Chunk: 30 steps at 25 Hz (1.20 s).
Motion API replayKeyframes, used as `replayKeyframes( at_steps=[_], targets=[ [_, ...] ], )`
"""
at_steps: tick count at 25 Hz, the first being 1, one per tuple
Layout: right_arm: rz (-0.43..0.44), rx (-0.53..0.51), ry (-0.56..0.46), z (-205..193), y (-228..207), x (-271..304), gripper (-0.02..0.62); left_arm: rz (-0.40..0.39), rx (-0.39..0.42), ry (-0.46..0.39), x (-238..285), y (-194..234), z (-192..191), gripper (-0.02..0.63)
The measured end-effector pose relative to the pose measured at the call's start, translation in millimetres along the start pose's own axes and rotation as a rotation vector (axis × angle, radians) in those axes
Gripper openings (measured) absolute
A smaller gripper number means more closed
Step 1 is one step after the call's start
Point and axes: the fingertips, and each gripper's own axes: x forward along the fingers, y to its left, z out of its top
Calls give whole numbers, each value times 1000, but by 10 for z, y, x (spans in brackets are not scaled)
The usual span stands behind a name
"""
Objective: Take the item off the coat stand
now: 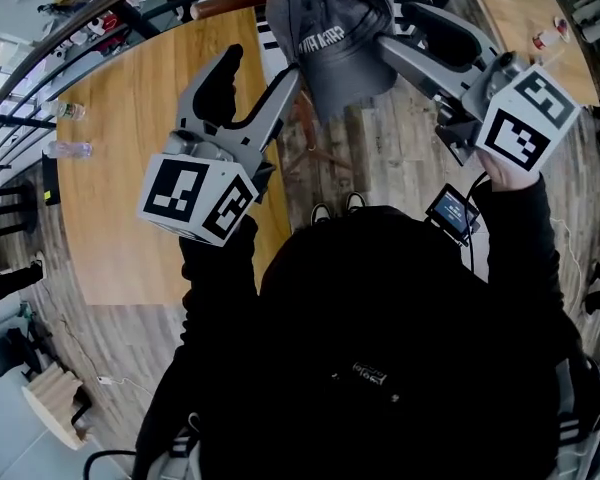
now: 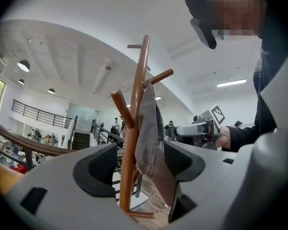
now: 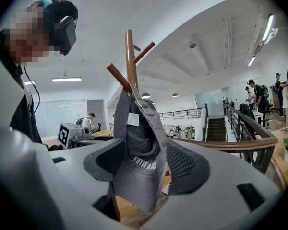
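A grey cap (image 1: 340, 38) with white lettering hangs on a brown wooden coat stand (image 2: 137, 114), one peg (image 1: 230, 4) of which shows in the head view. My left gripper (image 1: 255, 76) reaches in from the left, and its open jaws straddle the stand's pole and the cap (image 2: 151, 138). From the right comes my right gripper (image 1: 400, 33), also open, with the cap (image 3: 141, 162) hanging between its pads (image 3: 187, 166). I see no pad pressing on the cloth. The stand's upper pegs (image 3: 129, 61) rise above the cap.
A large wooden table (image 1: 130, 188) lies below to the left, with two water bottles (image 1: 70, 150) near its far edge. A curved railing (image 1: 40, 58) runs behind it. The person's shoes (image 1: 337, 208) stand on plank flooring by the stand's base. Other people stand far off.
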Motion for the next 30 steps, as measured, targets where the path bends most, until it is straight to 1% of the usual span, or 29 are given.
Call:
replayKeyframes(
  at_steps=[3,6,10,12,13,14,15,16,17,18,19,21,23,27,30],
  targets=[
    [-17,-9,15,-35,-24,81,268,-34,13,-11,3,-102,64,324],
    [-46,-13,23,-37,-100,67,268,-50,16,-13,-2,-196,108,339],
    [-62,-10,29,-75,-172,50,268,-27,-5,20,126,-220,-37,339],
    [-68,-19,31,-106,-182,88,267,-33,-31,29,201,-193,-125,337],
    [-69,-25,33,-116,-175,113,264,-47,-52,31,228,-186,-154,321],
    [-67,-28,36,-120,-159,137,250,-58,-73,32,243,-174,-169,284],
    [-62,-27,38,-115,-140,158,218,-58,-85,34,248,-152,-170,224],
    [-54,-26,39,-101,-118,173,158,-50,-86,37,249,-123,-163,166],
    [-44,-26,42,-85,-95,183,91,-39,-80,40,249,-96,-152,146],
    [-33,-30,46,-72,-67,187,56,-28,-74,42,247,-76,-141,136],
    [-22,-39,53,-66,-38,186,42,-18,-68,43,245,-64,-131,120],
    [-10,-65,66,-73,12,173,35,2,-49,43,235,-58,-115,80],
    [-5,-72,66,-73,41,156,34,23,-25,39,227,-57,-91,63],
    [8,-78,54,-41,81,124,33,36,-8,15,209,-88,-44,58],
    [15,-88,43,-11,133,117,32,29,-28,-1,173,-98,-43,58]
  ],
)
